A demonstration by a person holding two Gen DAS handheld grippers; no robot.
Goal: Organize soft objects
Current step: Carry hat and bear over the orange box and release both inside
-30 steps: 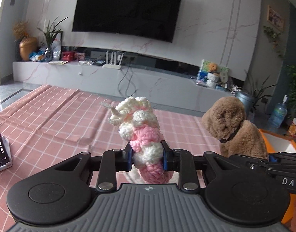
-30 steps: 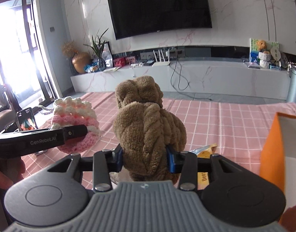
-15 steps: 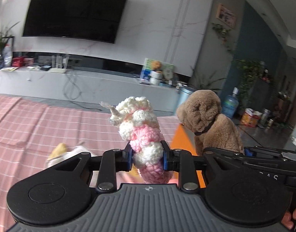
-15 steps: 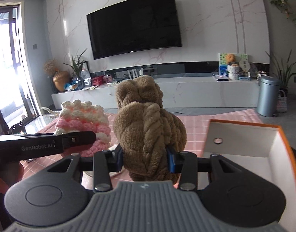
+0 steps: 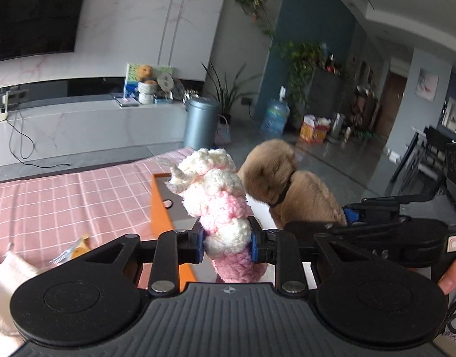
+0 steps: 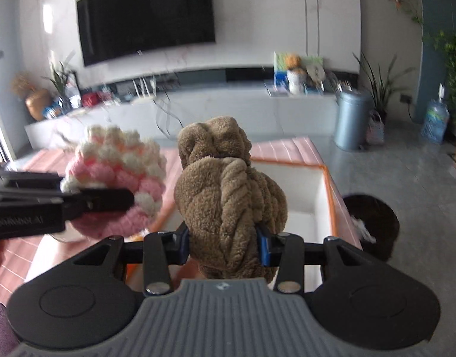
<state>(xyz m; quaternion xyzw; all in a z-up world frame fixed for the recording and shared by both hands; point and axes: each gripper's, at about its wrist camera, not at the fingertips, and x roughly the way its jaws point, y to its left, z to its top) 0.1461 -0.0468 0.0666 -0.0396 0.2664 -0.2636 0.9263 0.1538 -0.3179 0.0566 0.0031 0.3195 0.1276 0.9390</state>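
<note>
My left gripper (image 5: 227, 245) is shut on a pink and white crocheted toy (image 5: 217, 205), held in the air; the toy also shows in the right wrist view (image 6: 118, 178). My right gripper (image 6: 225, 245) is shut on a brown plush dog (image 6: 228, 196), which also shows in the left wrist view (image 5: 290, 190). Both toys hang over an orange-rimmed box with a white inside (image 6: 329, 190), seen in the left wrist view (image 5: 160, 205) just ahead and below. The two grippers are side by side, the left one to the left.
The box sits at the right end of a table with a pink checked cloth (image 5: 49, 205). A snack packet (image 5: 76, 248) and a pale cloth (image 5: 7, 276) lie at the lower left. A dark round thing (image 6: 373, 223) is right of the box. A grey bin (image 6: 351, 120) stands on the floor.
Both grippers have swung right with their toys, from over the pink cloth to over the orange box. Their grips have not changed.
</note>
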